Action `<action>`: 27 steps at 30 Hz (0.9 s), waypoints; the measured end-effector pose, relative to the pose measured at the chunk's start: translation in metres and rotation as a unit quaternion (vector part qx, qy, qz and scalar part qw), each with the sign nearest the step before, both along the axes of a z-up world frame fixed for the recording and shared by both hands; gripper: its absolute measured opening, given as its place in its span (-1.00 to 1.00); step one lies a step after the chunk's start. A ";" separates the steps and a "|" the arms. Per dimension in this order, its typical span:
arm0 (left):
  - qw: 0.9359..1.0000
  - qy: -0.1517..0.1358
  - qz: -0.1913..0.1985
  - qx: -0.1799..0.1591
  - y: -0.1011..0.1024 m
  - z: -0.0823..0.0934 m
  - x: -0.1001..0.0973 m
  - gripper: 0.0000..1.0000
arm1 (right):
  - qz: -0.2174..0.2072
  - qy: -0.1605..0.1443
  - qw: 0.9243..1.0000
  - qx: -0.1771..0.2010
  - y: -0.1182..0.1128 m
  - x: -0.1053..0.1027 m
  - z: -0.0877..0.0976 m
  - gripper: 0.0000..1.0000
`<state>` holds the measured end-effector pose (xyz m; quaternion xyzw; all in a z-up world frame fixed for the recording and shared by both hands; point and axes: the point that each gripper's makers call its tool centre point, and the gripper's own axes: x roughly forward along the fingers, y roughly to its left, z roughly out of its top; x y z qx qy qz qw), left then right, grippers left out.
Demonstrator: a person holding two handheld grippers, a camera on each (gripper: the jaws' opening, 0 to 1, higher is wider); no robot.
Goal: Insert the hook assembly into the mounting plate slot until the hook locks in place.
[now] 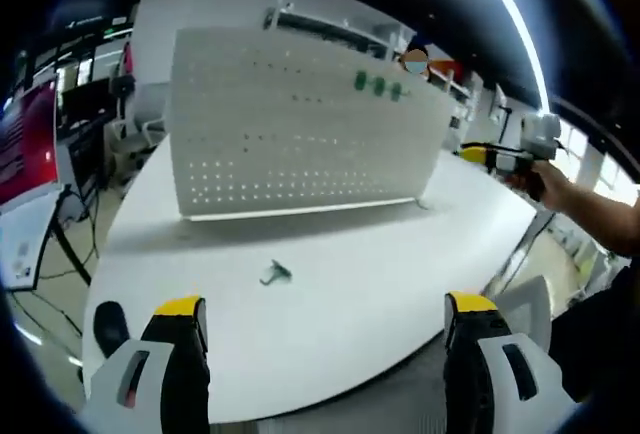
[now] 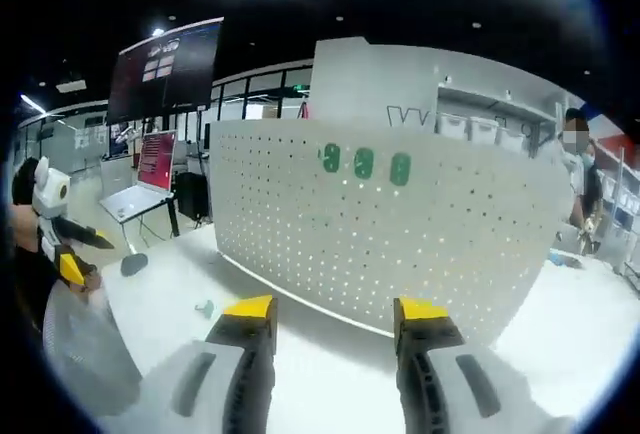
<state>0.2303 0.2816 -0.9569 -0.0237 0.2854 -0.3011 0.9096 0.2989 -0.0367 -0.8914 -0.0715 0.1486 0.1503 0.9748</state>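
A white perforated mounting plate [image 1: 300, 129] stands upright across the white table [image 1: 380, 274]. Three green pieces [image 1: 378, 84] sit in its upper holes. A small green-grey hook assembly [image 1: 276, 274] lies loose on the table in front of the plate. My left gripper [image 1: 325, 306] is open at the table's near edge, short of the hook, with nothing between its jaws. In the right gripper view the plate [image 2: 420, 244] is close ahead, with the green pieces [image 2: 363, 162] high on it. The hook [image 2: 204, 307] lies to the left of my open, empty right gripper [image 2: 336, 308].
A black round object [image 1: 110, 326] rests on the table's left corner. A hand [image 1: 555, 189] holds the right gripper [image 1: 500, 157] past the plate's right end. A laptop on a stand [image 2: 135, 199] and a wall screen [image 2: 165, 64] are behind. A person [image 2: 580, 184] stands beyond the plate.
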 end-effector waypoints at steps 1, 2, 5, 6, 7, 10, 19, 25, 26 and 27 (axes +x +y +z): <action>1.000 0.001 0.000 0.001 0.000 -0.001 -0.001 1.00 | 0.006 0.012 1.000 -0.007 0.002 -0.006 -0.008 -0.10; 1.000 0.004 0.000 0.003 0.001 -0.003 -0.003 1.00 | 0.009 0.016 1.000 -0.009 0.004 -0.008 -0.012 -0.08; 1.000 0.012 0.001 0.004 0.001 -0.008 -0.007 1.00 | 0.025 0.035 0.999 -0.014 0.016 -0.022 -0.026 -0.05; 1.000 0.016 -0.001 0.006 0.001 -0.010 -0.009 1.00 | 0.030 0.038 0.999 -0.017 0.018 -0.024 -0.030 -0.06; 1.000 0.019 -0.001 0.007 0.001 -0.011 -0.010 1.00 | 0.038 0.052 0.998 -0.020 0.023 -0.027 -0.039 -0.06; 1.000 0.027 0.001 0.011 0.004 -0.014 -0.013 1.00 | 0.059 0.073 0.995 -0.024 0.036 -0.031 -0.055 -0.06; 0.998 0.052 0.016 0.020 0.018 -0.021 -0.017 1.00 | 0.130 0.134 0.982 -0.035 0.089 -0.040 -0.099 -0.15; 0.998 0.059 0.029 0.017 0.027 -0.024 -0.013 1.00 | 0.182 0.166 0.968 -0.046 0.135 -0.033 -0.131 -0.21; 0.998 0.060 0.031 0.014 0.028 -0.025 -0.013 1.00 | 0.188 0.169 0.966 -0.045 0.142 -0.031 -0.135 -0.22; 0.998 0.059 0.031 0.009 0.029 -0.024 -0.012 1.00 | 0.196 0.175 0.964 -0.047 0.151 -0.028 -0.140 -0.22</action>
